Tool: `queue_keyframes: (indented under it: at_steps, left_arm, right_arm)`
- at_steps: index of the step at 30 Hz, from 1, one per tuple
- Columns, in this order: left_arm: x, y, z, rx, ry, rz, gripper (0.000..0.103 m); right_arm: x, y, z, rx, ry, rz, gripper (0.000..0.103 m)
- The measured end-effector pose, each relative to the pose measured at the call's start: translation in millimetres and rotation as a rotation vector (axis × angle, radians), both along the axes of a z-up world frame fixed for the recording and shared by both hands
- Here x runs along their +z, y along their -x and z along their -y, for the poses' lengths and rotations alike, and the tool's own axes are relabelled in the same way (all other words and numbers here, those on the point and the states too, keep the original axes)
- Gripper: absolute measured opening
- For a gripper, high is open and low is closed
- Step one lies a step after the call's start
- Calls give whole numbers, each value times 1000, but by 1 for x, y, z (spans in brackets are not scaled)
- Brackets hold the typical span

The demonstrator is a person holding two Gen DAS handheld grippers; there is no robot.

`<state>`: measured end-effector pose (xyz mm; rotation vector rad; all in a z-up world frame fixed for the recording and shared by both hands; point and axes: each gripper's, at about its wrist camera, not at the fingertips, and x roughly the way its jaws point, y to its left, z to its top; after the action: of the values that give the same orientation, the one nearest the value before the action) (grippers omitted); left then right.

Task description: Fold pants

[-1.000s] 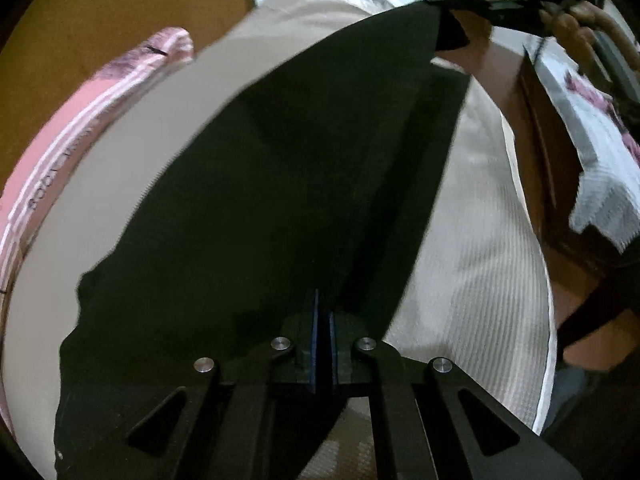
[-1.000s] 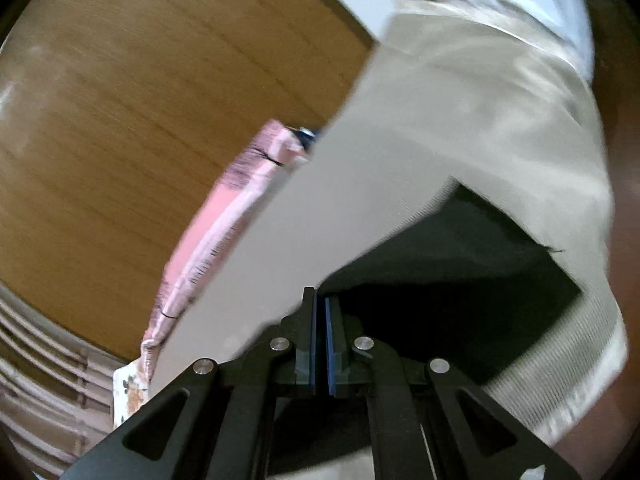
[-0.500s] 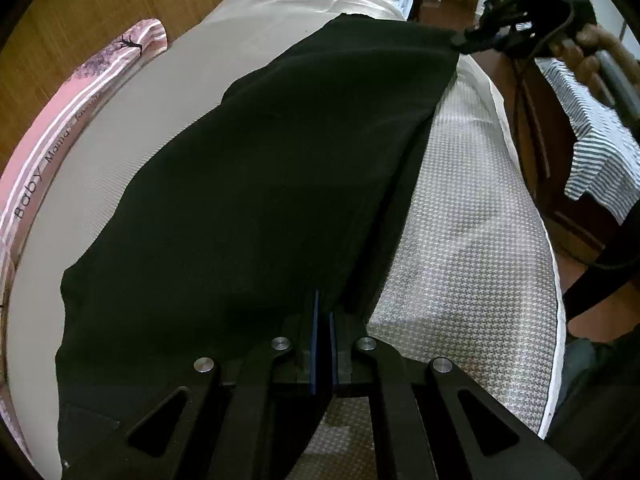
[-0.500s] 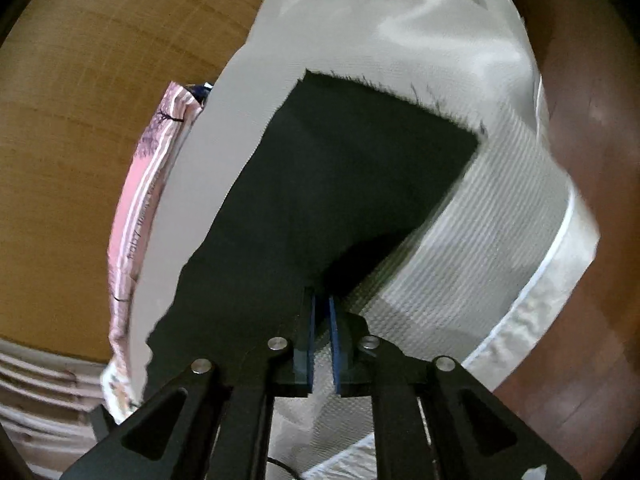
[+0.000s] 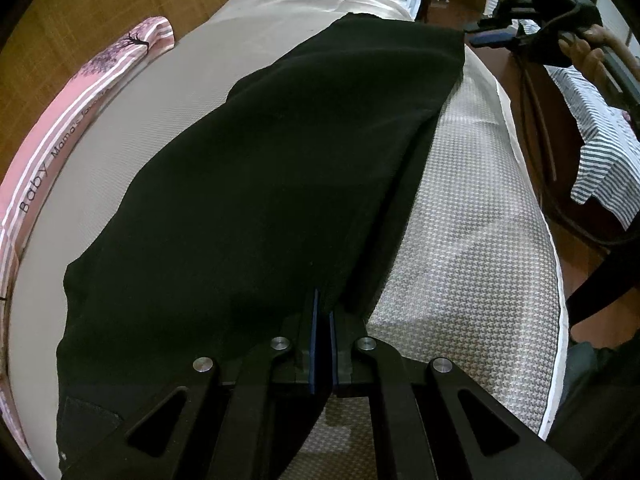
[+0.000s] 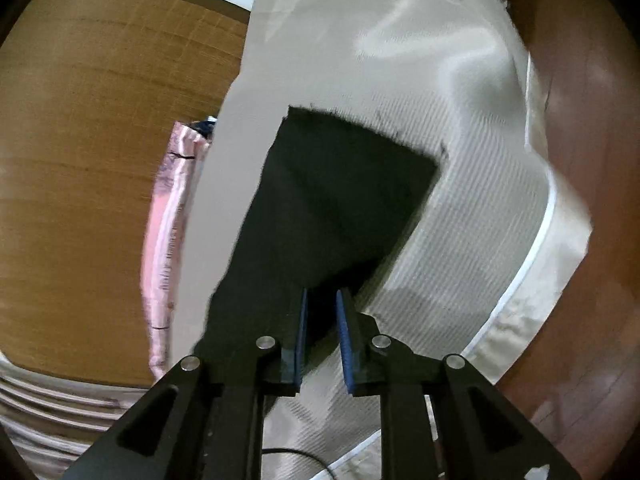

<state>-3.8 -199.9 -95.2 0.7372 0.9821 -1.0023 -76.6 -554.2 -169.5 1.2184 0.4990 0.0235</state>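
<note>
Your black pants (image 5: 280,184) lie stretched lengthwise along the bed (image 5: 472,240), legs stacked one over the other, the far hem squared off near the shiny pillow end. Laid out long and flat like this, they look ready for the next fold across the length.

Your left gripper (image 5: 322,320) has its jaws pinched fully together on the near edge of the cloth, which probably serves to anchor that end and keep the layers aligned. Your right gripper (image 6: 322,312) sits at the far corner; its jaws have just been opening, now a narrow gap apart, with the dark cloth between them but the pads no longer pressing it, so that corner seems to have been let down onto the bed. In the left view it sits just off the corner.

Beside the bed along the wall runs a pink striped bumper (image 5: 80,100), well clear of the pants
</note>
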Motion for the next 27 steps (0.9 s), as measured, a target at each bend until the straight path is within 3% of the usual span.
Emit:
queue_keyframes:
  at_steps: [3,7,13,15,18,21,27]
  left_arm:
    - [0,0,0,4,1,-3,4]
    - [0,1,1,8,-5,5,5]
    - [0,0,0,14,3,-2,5]
    - [-1,0,0,15,4,-1,5]
    - [-1,0,-1,14,5,1,5]
    - [-1,1,-2,15,6,2,5]
    - [-1,2,-3,16,9,3,5]
  right_arm:
    - [-10,-9,1,6,-83,44,29]
    - [-8,-24,7,-30,-131,106,30]
    - [-9,-39,23,-87,-163,43,30]
    - [-6,-38,28,-116,-122,31,28]
    - [4,-36,36,-136,-61,42,12]
    - [14,-38,42,-107,-12,70,8]
    - [25,-46,47,-126,128,-25,8]
